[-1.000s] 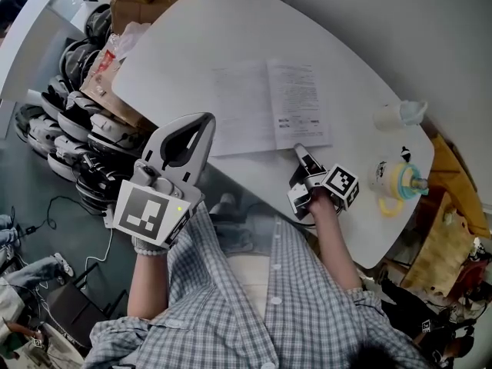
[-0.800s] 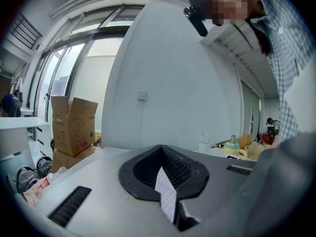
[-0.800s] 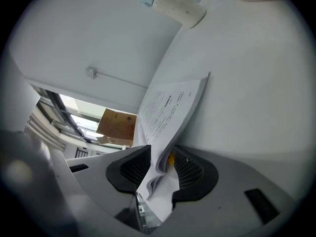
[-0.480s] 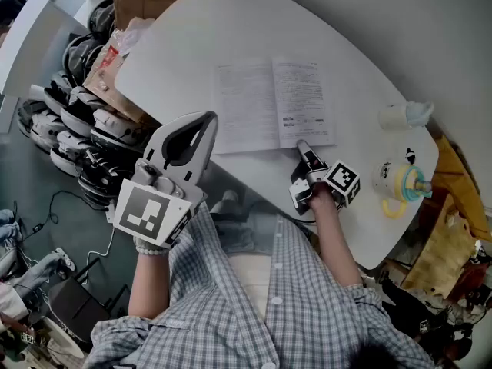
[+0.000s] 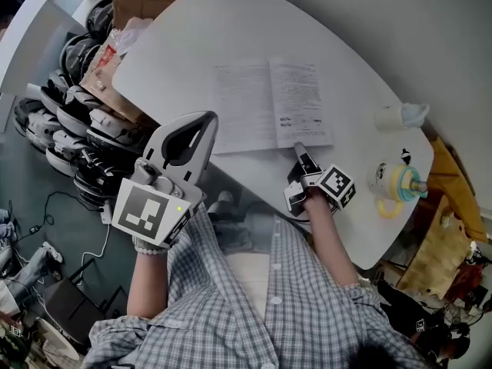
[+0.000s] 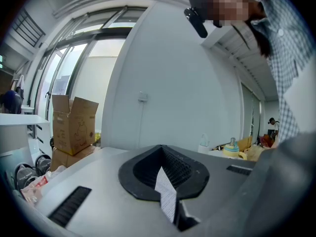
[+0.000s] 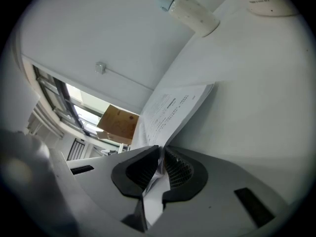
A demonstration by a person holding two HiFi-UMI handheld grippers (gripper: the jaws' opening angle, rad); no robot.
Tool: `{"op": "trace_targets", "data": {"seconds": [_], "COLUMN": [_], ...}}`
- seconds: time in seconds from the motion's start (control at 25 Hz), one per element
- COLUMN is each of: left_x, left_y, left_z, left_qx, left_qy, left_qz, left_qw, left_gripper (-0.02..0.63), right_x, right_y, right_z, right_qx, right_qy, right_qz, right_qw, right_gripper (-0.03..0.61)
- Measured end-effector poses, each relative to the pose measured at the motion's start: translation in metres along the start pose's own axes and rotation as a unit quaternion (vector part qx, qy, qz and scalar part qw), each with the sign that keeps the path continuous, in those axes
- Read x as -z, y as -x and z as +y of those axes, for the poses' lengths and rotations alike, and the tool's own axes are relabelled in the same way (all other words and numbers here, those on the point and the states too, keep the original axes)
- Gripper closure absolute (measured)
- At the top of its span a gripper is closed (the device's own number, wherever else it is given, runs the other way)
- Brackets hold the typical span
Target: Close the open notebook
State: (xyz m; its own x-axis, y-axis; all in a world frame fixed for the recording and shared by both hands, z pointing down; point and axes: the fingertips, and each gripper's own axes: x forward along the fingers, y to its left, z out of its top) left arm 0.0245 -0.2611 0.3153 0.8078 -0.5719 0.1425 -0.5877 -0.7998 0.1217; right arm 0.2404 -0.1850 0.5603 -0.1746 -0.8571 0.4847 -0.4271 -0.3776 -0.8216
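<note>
The open notebook (image 5: 269,106) lies flat on the bench (image 5: 192,37). The right hand-held gripper (image 5: 298,151), jaws just closing, pinches its near right page corner, hiding that corner. The left hand-held gripper (image 5: 206,121) is clenched beside the bench edge.

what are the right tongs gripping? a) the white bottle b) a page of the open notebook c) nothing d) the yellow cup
b: the right tongs have just been closing and now pinch the near corner of a notebook page.

White notebook (image 5: 270,106) with black print on white surface (image 5: 192,44); blue-grey checked shirt (image 5: 254,306), yellow mug (image 5: 396,181), brown cardboard box (image 6: 74,122)
</note>
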Motion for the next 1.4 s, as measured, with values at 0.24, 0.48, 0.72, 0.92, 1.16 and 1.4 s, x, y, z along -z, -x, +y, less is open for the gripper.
{"op": "trace_targets", "data": {"seconds": [0.24,0.48,0.72,0.92,1.16,1.4], "left_x": [-0.001,-0.001,-0.001,-0.002,-0.001,-0.002], "left_y": [0.007,0.018,0.03,0.032,0.037,0.042], "left_z": [0.002,0.006,0.011,0.008,0.006,0.01], "left_qx": [-0.01,-0.021,-0.03,-0.028,-0.029,-0.036], "left_qy": [-0.002,-0.001,-0.001,-0.005,-0.008,-0.006], "left_qz": [-0.004,-0.007,-0.008,-0.009,-0.008,-0.009], "left_qw": [0.9999,0.9998,0.9995,0.9995,0.9995,0.9993], "left_gripper": [0.607,0.607,0.607,0.607,0.607,0.607], "right_x": [-0.002,-0.002,0.002,0.008,0.015,0.023], "right_y": [0.002,0.005,0.005,0.006,0.006,0.005], "right_z": [0.006,0.015,0.025,0.029,0.04,0.051], "right_qx": [0.024,0.053,0.076,0.097,0.103,0.106], "right_qy": [0.073,0.161,0.236,0.31,0.416,0.505], "right_qz": [-0.002,-0.012,-0.016,-0.009,-0.007,-0.002], "right_qw": [0.997,0.985,0.969,0.946,0.903,0.857], "right_gripper": [0.532,0.534,0.535,0.535,0.538,0.54]}}
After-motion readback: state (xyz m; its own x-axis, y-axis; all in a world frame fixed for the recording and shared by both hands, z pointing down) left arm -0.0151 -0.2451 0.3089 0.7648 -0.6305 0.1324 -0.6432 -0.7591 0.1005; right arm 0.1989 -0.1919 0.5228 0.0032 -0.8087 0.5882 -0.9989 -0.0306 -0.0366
